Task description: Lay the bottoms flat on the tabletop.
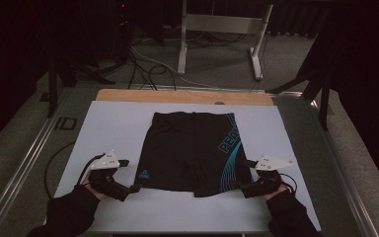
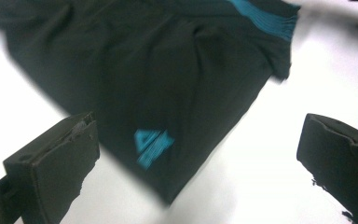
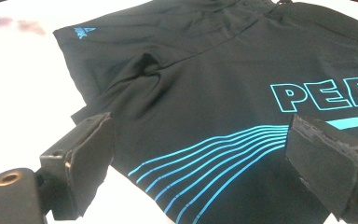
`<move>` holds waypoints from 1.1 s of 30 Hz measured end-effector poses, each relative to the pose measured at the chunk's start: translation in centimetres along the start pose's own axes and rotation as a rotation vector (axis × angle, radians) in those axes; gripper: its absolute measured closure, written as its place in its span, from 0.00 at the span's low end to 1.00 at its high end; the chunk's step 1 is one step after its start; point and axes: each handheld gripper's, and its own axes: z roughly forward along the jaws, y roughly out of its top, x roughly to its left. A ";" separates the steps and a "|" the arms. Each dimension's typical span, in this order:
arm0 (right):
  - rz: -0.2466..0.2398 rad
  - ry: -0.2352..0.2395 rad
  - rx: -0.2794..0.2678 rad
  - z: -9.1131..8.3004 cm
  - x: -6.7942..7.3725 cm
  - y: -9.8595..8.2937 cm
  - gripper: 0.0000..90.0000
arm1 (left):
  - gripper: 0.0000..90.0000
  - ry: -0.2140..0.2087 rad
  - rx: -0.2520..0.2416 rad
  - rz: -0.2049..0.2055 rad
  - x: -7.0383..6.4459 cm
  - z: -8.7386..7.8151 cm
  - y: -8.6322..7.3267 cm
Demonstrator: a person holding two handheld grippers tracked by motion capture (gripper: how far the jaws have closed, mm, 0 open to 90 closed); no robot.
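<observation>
A pair of black shorts (image 1: 192,150) lies spread flat in the middle of the high view, on the white sheet (image 1: 113,126) that covers the tabletop (image 1: 182,96) — waistband toward the top of the frame, the two leg hems toward the bottom. Turquoise lettering and curved stripes run down the side at the right of the frame; a small turquoise logo sits near the hem at lower left.

The left gripper (image 1: 137,187) is at the lower left of the shorts, its tips just beside the corner of that leg hem. In the left gripper view its jaws stand wide apart with nothing between them but the cloth's corner and logo (image 2: 153,147) lying on the sheet below; whether they touch the fabric I cannot tell.

The right gripper (image 1: 238,184) is at the lower right of the high view, at the striped edge of the other leg. Its jaws are likewise spread wide in the right gripper view, straddling the stripes (image 3: 214,163) — released, gripping nothing.
</observation>
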 end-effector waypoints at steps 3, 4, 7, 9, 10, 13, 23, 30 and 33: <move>0.001 0.002 0.003 0.0 0.0 -0.1 0.10 | 0.00 0.019 0.012 -0.028 0.5 -0.8 -1.4; -0.001 0.005 0.001 0.0 0.0 -0.1 0.10 | 0.00 0.022 0.013 -0.039 0.6 -1.0 -1.9; -0.003 0.011 0.006 0.1 0.1 -0.3 0.10 | 0.00 0.045 0.006 -0.069 0.8 -1.7 -3.3; -0.004 0.011 0.013 0.0 0.1 -0.3 0.10 | 0.00 0.051 -0.007 -0.093 0.9 -2.2 -3.8; -0.005 0.008 0.010 0.0 0.2 -0.4 0.10 | 0.00 0.053 0.000 -0.095 0.9 -2.3 -4.1; -0.015 0.002 0.018 -0.1 0.1 -0.6 0.10 | 0.00 0.059 0.015 -0.107 1.1 -2.3 -4.9; -0.008 -0.011 0.033 0.0 -0.2 -1.4 0.10 | 0.00 0.029 0.015 -0.098 1.0 -2.5 -5.3; 0.000 -0.012 0.033 0.2 -0.3 -1.6 0.10 | 0.00 0.017 0.016 -0.069 0.5 -2.0 -4.9; -0.007 -0.018 0.037 0.2 -0.4 -1.6 0.10 | 0.00 0.022 0.012 -0.062 0.3 -1.9 -4.9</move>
